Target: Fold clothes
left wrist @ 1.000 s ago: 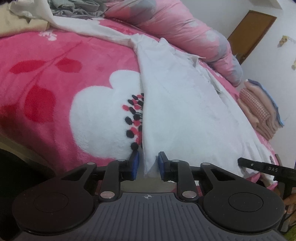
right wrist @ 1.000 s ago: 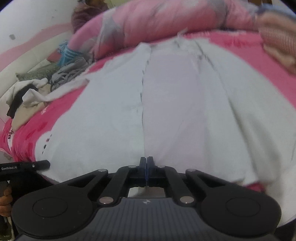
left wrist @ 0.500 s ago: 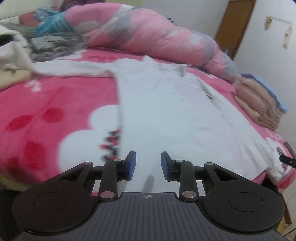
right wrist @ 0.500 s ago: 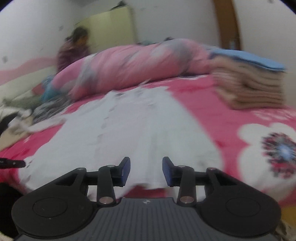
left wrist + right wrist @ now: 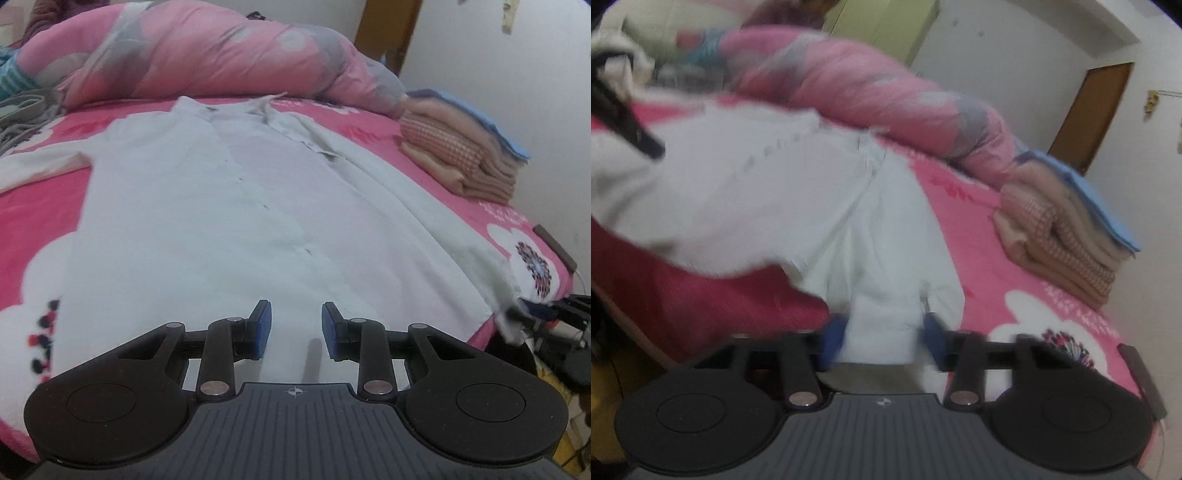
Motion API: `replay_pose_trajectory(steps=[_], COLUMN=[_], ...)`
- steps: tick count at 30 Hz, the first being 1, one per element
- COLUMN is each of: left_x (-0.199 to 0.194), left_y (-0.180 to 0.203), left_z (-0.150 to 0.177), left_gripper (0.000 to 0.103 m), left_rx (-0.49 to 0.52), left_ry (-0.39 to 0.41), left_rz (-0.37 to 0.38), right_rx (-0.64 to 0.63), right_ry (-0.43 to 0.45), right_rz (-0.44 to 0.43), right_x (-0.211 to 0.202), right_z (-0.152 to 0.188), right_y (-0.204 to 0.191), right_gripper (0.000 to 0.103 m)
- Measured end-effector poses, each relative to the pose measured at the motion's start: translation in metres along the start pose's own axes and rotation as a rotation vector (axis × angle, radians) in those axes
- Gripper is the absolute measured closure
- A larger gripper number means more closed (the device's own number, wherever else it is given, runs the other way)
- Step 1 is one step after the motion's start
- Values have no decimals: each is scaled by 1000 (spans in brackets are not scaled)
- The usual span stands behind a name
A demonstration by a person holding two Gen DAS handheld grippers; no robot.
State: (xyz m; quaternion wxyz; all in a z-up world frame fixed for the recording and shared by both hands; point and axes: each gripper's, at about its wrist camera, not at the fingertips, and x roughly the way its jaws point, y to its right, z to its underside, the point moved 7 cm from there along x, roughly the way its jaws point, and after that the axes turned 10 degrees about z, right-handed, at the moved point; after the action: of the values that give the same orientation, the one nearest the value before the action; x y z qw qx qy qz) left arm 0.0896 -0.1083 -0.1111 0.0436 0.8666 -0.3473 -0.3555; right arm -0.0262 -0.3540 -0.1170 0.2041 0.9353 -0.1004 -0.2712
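Note:
A white button shirt (image 5: pixel 229 206) lies spread flat on the pink flowered blanket (image 5: pixel 40 206), collar toward the far side. My left gripper (image 5: pixel 296 328) hovers open over the middle of the near hem, with nothing between its blue pads. My right gripper (image 5: pixel 881 332) is at the shirt's (image 5: pixel 768 192) near right hem corner. Its own view is blurred, with bunched white cloth filling the space between the pads. In the left wrist view the right gripper (image 5: pixel 535 311) is pinched on that corner, which is lifted a little off the bed edge.
A rolled pink and grey quilt (image 5: pixel 207 55) lies along the far side of the bed. A stack of folded beige and blue cloths (image 5: pixel 461 155) sits at the right. Loose clothes (image 5: pixel 18 110) are heaped at the far left. A brown door (image 5: pixel 1089 118) stands behind.
My left gripper let go of the shirt's left edge, opened and swung right to the middle of the hem. My right gripper opened, moved right to the hem corner and took it.

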Motion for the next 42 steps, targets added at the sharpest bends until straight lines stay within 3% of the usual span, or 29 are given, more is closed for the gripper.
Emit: replay_pose_trajectory(steps=[3,8,11,15,17,18,19,20,21,25,27,29,32,34,36,38,39,42], left_x=[5,18,23,25,26,27,27,28,28,28,28,28,27,27,27,27,27,27], left_y=[7,8,6,6,6,6,6,7,6,5,5,4,4,4,3,2,1,-1], left_z=[2,4,2,2,2,2,2,2,2,2,2,2,3,3,4,4,5,5], left_gripper=[73,73,73,73,73,73,73,73,73,73,73,73,73,73,73,73,73,73], left_rx=[11,11,0,9,15,17,19,23,26,37,40,44,45,46,45,40,36,25], left_ry=[-7,-36,-44,-46,-49,-51,-53,-55,-57,-59,-57,-55,-51,-48,-46,-42,-40,-32], left_rz=[3,-5,-9,-18,-23,-24,-25,-27,-29,-32,-33,-35,-34,-35,-34,-33,-32,-34], right_rx=[130,519,653,697,719,742,768,794,803,800,736,632,455,392,444,597,622,657], right_ry=[0,46,85,133,103,72,28,-6,-10,14,58,57,1,-68,-153,-239,-242,-241], right_rz=[-63,-185,-122,99,183,215,241,272,291,333,258,104,-91,-97,-84,-135,-143,-159], right_x=[0,7,27,63,86,98,111,118,117,100,81,67,56,61,68,77,78,78], right_z=[-9,-40,-56,-73,-71,-66,-59,-52,-47,-34,-40,-45,-43,-31,-17,-2,-1,-5], right_y=[22,109,170,240,262,271,278,281,279,256,222,175,102,72,65,72,76,86], right_gripper=[102,102,102,101,98,88,70,62,58,58,58,58,53,53,53,53,56,102])
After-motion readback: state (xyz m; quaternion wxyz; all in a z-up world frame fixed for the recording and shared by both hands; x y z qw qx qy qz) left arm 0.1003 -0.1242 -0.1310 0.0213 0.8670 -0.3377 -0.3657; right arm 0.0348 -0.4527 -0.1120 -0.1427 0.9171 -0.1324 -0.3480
